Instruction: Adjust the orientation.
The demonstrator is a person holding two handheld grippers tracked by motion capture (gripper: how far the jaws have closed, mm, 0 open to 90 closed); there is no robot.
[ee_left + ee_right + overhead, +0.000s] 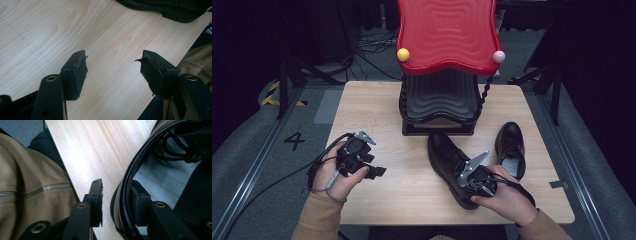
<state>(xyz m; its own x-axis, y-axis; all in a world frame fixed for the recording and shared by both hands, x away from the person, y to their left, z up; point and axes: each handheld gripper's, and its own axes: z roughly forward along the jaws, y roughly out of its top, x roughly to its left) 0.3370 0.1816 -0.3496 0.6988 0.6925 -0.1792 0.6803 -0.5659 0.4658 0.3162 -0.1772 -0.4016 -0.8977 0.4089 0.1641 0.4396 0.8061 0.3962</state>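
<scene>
Left tongs [379,171] wide apart; right tongs [117,202] parted.

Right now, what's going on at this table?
A person holds a gripper in each hand. The right gripper straddles the heel collar of the near black shoe, one jaw inside, one outside, not yet closed. The left gripper is open over bare table, holding nothing. The second shoe stands to the right, a red and black rack behind.
</scene>
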